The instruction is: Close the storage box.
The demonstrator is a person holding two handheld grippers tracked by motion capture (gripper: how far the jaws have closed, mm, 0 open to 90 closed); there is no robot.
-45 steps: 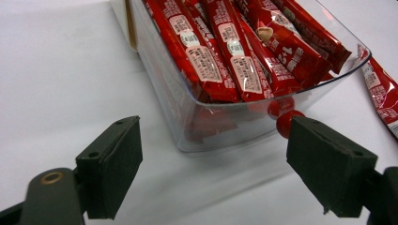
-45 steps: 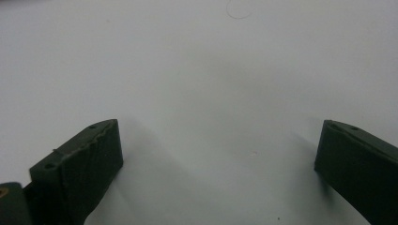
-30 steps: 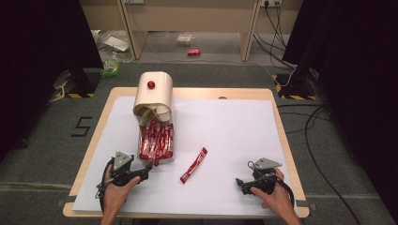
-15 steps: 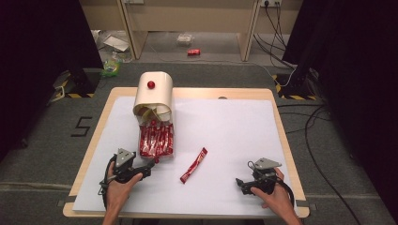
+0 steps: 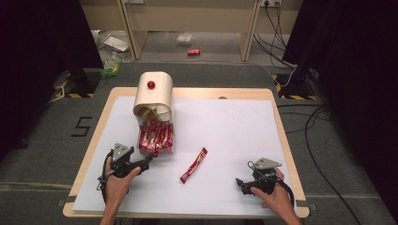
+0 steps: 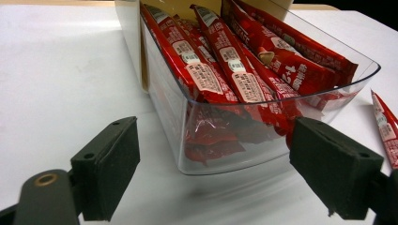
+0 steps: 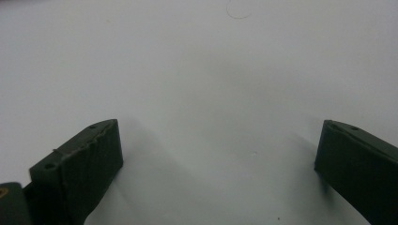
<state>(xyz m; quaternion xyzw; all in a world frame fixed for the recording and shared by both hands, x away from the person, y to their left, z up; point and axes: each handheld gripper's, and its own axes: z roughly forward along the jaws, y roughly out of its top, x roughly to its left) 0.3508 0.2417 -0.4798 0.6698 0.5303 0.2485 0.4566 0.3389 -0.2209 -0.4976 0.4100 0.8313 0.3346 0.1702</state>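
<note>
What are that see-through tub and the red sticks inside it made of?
The tub looks like clear, glossy hard plastic: the packets show through its wall and its rim glints. The red sticks seem to be shiny plastic-foil wrappers, crinkled, with printed white labels.

Over the last second the left gripper (image 5: 146, 159) has moved far and a little right across the desk (image 5: 225, 126), closing on the clear tray of red packets (image 5: 156, 138). Its open fingers (image 6: 105, 166) now sit just at the tray's near end.
</note>
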